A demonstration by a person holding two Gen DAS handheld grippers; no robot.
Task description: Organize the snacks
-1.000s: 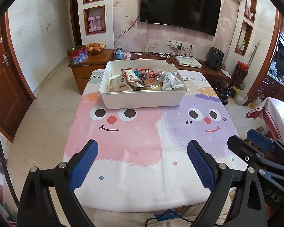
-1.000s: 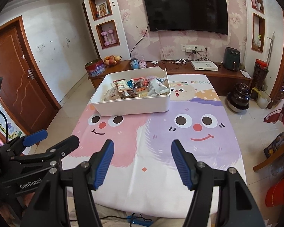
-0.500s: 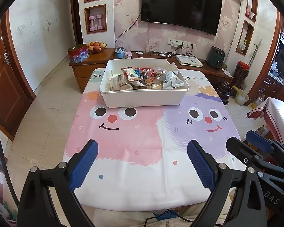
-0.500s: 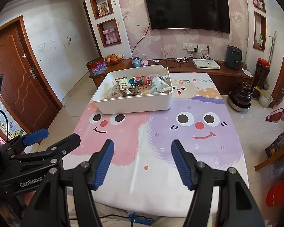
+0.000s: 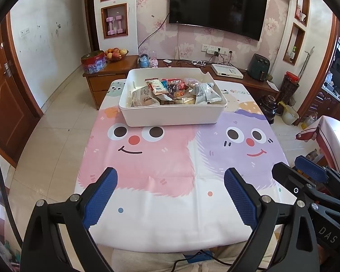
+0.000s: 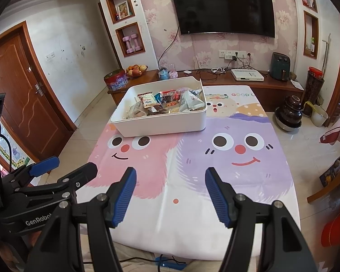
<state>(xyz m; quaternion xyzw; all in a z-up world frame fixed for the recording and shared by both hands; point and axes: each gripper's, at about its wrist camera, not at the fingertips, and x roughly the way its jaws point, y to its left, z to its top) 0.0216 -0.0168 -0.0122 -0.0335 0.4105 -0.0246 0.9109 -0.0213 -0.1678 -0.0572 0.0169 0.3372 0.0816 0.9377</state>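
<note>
Your left gripper point(image 5: 170, 195) and right gripper point(image 6: 167, 193) both hover with jaws spread wide and nothing between them, over the near edge of the cloth point(image 5: 174, 206), well short of the bin point(image 5: 172, 115). The bin sits at the cloth's far end, left of centre, and the snacks point(image 5: 176, 90) lie heaped inside it; their labels are too small to read.
</note>
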